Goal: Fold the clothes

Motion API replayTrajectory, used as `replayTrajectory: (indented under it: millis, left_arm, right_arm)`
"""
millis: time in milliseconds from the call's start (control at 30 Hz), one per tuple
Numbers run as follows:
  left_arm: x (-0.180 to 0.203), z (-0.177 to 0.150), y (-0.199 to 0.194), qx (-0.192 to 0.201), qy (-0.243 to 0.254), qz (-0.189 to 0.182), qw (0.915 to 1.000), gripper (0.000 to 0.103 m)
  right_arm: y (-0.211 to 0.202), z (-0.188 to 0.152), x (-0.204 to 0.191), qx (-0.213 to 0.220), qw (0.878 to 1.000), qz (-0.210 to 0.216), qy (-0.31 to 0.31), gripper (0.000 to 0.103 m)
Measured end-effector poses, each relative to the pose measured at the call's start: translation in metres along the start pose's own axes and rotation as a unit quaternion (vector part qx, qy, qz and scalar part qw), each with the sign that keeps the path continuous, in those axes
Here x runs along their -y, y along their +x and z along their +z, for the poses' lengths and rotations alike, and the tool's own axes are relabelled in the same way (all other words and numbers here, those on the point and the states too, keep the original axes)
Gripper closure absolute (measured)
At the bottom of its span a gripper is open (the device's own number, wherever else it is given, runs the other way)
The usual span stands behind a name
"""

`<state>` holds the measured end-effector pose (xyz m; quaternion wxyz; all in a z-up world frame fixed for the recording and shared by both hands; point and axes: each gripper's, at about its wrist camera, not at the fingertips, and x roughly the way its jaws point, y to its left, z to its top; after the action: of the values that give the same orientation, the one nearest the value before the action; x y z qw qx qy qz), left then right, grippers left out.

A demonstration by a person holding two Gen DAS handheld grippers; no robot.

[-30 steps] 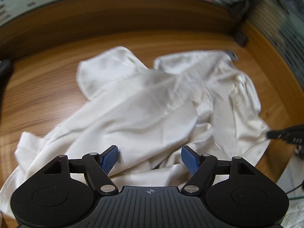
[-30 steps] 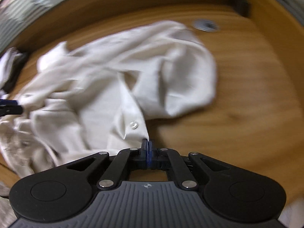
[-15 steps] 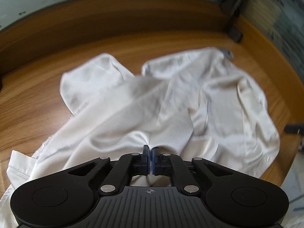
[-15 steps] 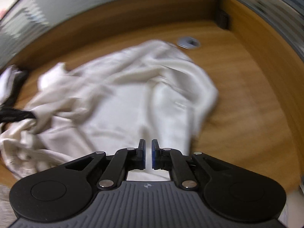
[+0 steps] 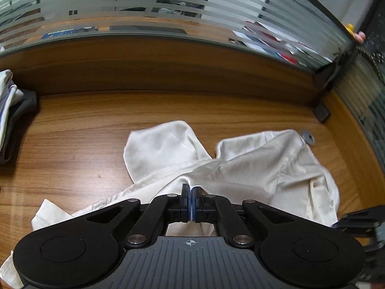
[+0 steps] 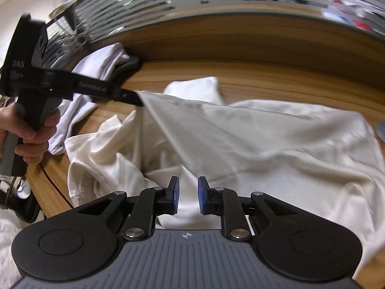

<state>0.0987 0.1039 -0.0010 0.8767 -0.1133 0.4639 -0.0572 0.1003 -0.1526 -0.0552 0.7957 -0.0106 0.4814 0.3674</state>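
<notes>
The left gripper (image 5: 191, 201) pinches the crumpled white shirt (image 5: 252, 168); the right gripper (image 6: 188, 196) is opening, empty, above it; folding has barely begun.

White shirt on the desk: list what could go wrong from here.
1. The left tongs pinch only a small fold of the shirt; pulled taut, it could slip out.
2. The right tongs are opening, gripping nothing, so that side may slump.
3. The shirt could drag over the metal disc.
</notes>
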Motion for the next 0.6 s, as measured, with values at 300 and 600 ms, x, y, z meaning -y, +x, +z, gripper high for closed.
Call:
replayTrajectory:
  millis: [300,600]
  left_arm:
    - [-0.002,0.003,0.001,-0.005,-0.019,-0.022,0.9996,0.1]
    - [-0.01,0.006,0.002,0.006,-0.032,-0.011,0.9994,0.1]
  right_arm:
    - [0.077,0.017,-0.025,-0.051,0.998,-0.007,-0.029,0.083]
    - [0.11,0.015,-0.01,-0.156,0.987,-0.009,-0.042,0.086]
